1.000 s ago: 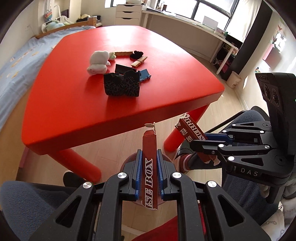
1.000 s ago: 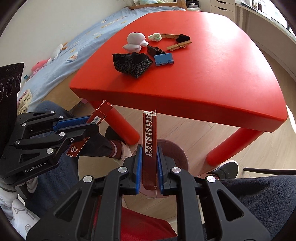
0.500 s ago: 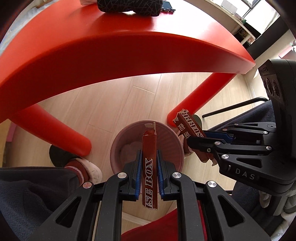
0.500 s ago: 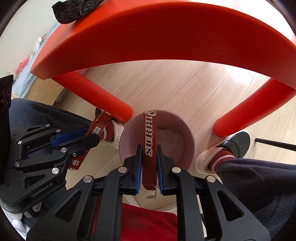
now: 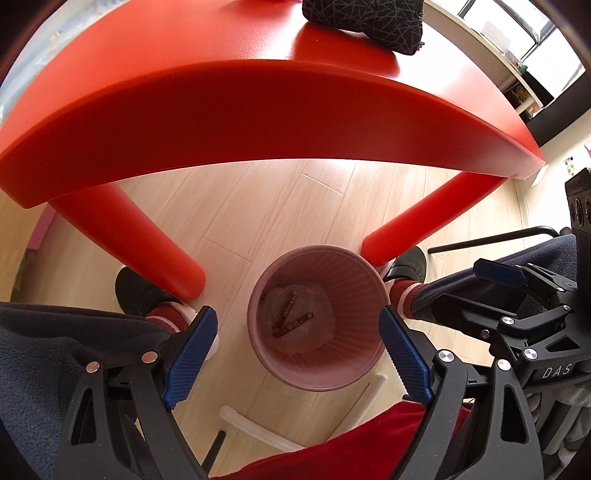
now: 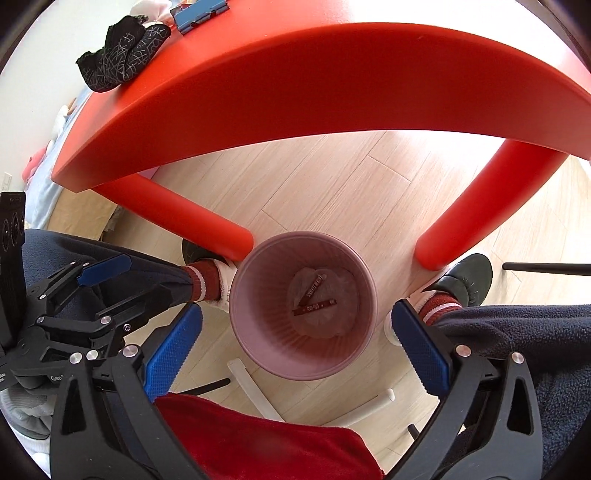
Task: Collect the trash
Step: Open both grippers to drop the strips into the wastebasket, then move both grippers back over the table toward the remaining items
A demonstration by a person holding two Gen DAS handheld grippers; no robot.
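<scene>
Left wrist view first: the left gripper (image 5: 297, 354) has just been opening, its jaws now stand wide with nothing between them, and the strip of red packaging it clamped a moment ago is gone from its pads. Same story on the right wrist camera, where the right gripper (image 6: 297, 354) has just been spreading too and hangs empty above the bin. And there they are: two red wrapper strips (image 6: 314, 295) lie crossed at the bottom of the pink ribbed bin (image 5: 373, 354), resting on a crumpled pale liner or paper. The bin stands on the wooden floor between the red table legs (image 5: 147, 251), between the person's feet. That drop reads as a clean one, both pieces inside and none on the rim. Up on the red table (image 6: 332, 85) a black patterned pouch (image 6: 118, 55) and a blue item (image 6: 201, 14) wait, so more collecting looks likely.
</scene>
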